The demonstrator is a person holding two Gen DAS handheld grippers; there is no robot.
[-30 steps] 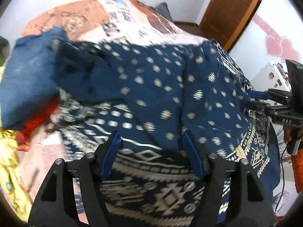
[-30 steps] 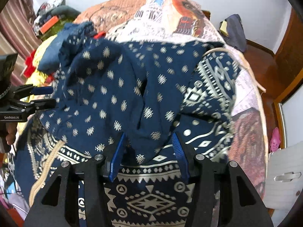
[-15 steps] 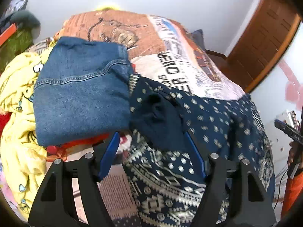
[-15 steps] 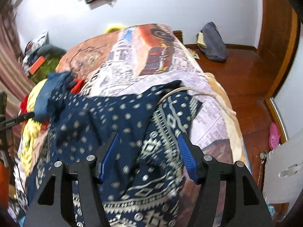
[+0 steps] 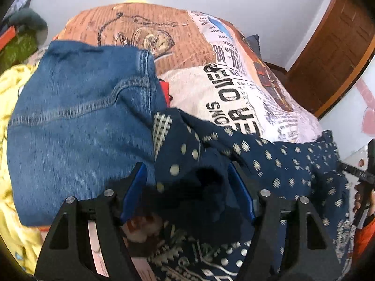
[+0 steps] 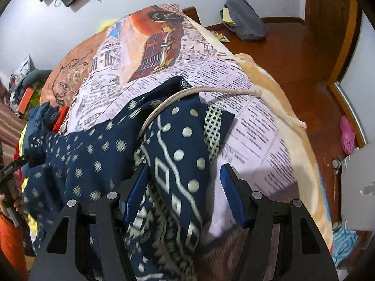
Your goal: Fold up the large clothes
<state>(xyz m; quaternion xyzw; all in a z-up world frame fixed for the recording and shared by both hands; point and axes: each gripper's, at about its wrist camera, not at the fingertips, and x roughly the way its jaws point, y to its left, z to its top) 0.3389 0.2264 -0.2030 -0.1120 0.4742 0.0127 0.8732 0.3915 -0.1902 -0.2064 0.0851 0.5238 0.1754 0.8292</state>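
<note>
A large navy garment (image 5: 269,164) with cream dots and bands lies spread across the bed. My left gripper (image 5: 187,187) hangs over its left corner, beside a checked band (image 5: 161,128). Its jaws stand wide with bunched cloth between the blue pads, not squeezed. In the right wrist view the same garment (image 6: 89,159) ends at a corner with a cream drawstring cord (image 6: 211,91). My right gripper (image 6: 185,187) is open over that corner. The cloth runs along its left pad and bare blanket shows by the right pad.
Folded blue jeans (image 5: 77,121) sit just left of the garment, over something red, with yellow cloth (image 5: 9,89) beyond. The newspaper-print blanket (image 6: 253,121) covers the bed. A dark bag (image 6: 243,18) and a pink shoe (image 6: 348,135) lie on the wooden floor.
My left gripper slid left from the garment's middle to its corner by the jeans. My right gripper slid right to the drawstring corner, and its jaws widened.
</note>
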